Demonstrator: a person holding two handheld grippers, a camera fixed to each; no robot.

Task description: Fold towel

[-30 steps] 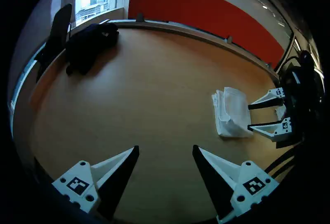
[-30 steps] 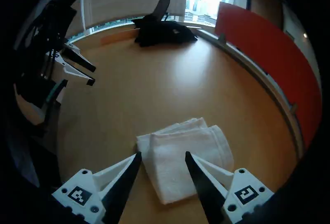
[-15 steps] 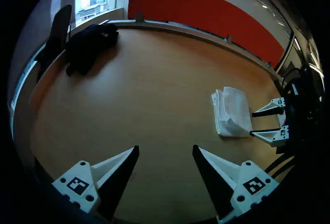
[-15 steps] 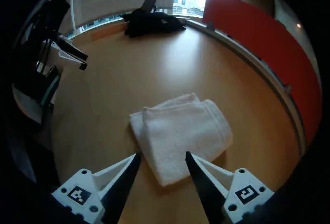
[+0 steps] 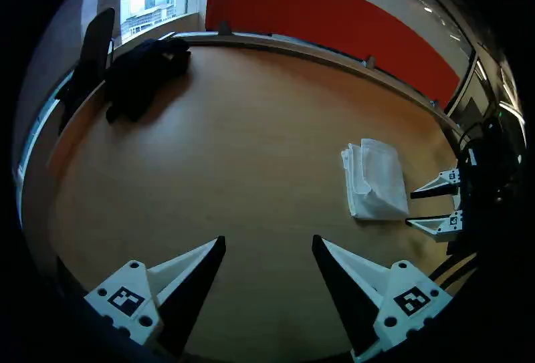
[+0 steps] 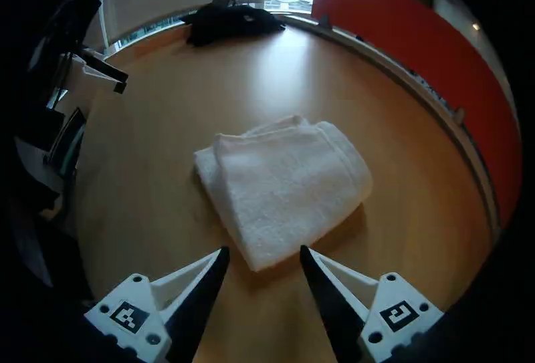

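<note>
A white towel (image 6: 284,186), folded into a thick rectangle, lies flat on the wooden table (image 6: 200,62). My right gripper (image 6: 262,257) is open just short of the towel's near edge, touching nothing. In the left gripper view the same towel (image 5: 374,179) rests at the right, with the right gripper (image 5: 416,206) open beside its right edge. My left gripper (image 5: 269,246) is open over bare wood, well away from the towel. In the right gripper view the left gripper (image 6: 107,75) appears far off at the left edge, held by a person in dark clothing.
A dark garment (image 5: 140,72) lies in a heap at the table's far end beside a dark chair back (image 5: 90,49) and a window. A red partition (image 5: 334,19) runs along the far side of the table (image 5: 234,149).
My right gripper has drawn back from over the towel, so the folded towel now lies wholly in front of its fingertips. The left gripper has stayed in place.
</note>
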